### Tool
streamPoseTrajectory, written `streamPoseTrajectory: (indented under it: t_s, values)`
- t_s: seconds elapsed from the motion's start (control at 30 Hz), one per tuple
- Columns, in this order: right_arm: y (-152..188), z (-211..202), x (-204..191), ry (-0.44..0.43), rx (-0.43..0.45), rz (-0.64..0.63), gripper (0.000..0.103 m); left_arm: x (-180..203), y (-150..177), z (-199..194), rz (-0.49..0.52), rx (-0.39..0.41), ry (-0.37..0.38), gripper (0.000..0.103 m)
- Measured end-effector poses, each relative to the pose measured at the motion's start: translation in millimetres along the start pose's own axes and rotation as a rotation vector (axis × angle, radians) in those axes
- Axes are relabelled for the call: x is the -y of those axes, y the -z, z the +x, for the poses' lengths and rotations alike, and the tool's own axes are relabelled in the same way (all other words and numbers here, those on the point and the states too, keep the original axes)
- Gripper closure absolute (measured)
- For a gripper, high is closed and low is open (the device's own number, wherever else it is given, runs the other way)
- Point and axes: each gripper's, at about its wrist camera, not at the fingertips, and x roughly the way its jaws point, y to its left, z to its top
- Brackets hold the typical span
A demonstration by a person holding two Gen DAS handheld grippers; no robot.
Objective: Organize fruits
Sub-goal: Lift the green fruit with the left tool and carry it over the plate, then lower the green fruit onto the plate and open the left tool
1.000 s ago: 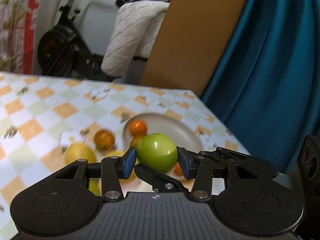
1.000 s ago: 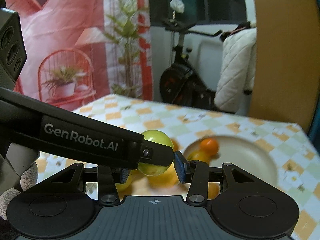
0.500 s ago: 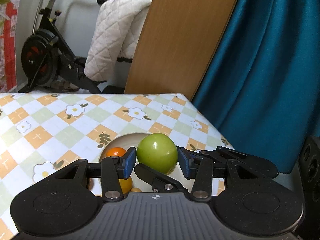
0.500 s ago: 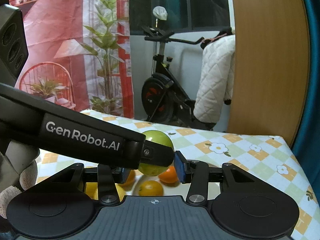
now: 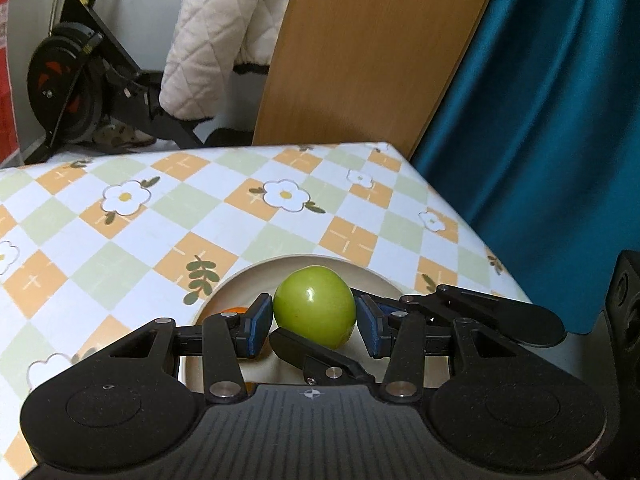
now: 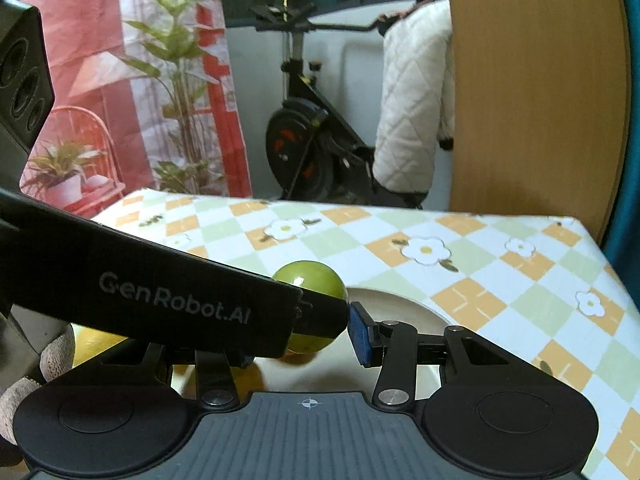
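Note:
A round green fruit (image 5: 314,306) sits between the blue pads of my left gripper (image 5: 314,320), which is shut on it. In the left wrist view one black finger (image 5: 320,360) of the right gripper crosses under the fruit. In the right wrist view the same green fruit (image 6: 312,280) lies in my right gripper (image 6: 304,340). The left gripper's black body (image 6: 160,300) covers its near pad, and the far pad (image 6: 360,336) sits at the fruit's side. The fruit hangs just above a beige plate (image 5: 304,262), which holds a small orange fruit (image 5: 234,311).
The plate (image 6: 404,300) stands near the far right corner of a checked, flowered tablecloth (image 5: 160,220). A teal curtain (image 5: 540,120), a wooden board (image 5: 380,60) and an exercise bike (image 6: 304,140) stand beyond the edge. A yellow fruit (image 6: 92,344) and a gloved hand (image 6: 24,392) are at the left.
Both grippers have travelled together with the green fruit across the table and down to the plate. The loose fruits on the cloth have slipped out of the left wrist view.

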Motion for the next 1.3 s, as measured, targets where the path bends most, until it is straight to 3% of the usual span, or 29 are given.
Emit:
streamPoseTrajectory:
  t_s: [0.33,0.73,1.13,1.2,1.3]
  values:
    - [-6.7,33.5,18.0,0.012,-0.102,0.025,0.062,-6.7,-12.0,33.4,0.02,-0.049,-0.023,0.054]
    - [-16.0,48.9,19.0,-0.011,-0.148,0.048,0.063,-17.8,-18.1,44.9,-0.001,-0.07,-0.061,0.054]
    - [-16.0,32.0,22.1,0.0,-0.138,0.093,0.061,-18.8,-23.2,24.7,-0.014,-0.029,-0.08,0.054]
    - [-14.9,23.1,23.6,0.011,-0.13,0.109,0.058,-19.3,-24.3,12.2,-0.02,-0.011,-0.083,0.053]
    - [-11.3,4.1,23.9,0.032,-0.108,0.138,0.044,-20.7,-22.7,-11.2,-0.034,0.021,-0.093,0.052]
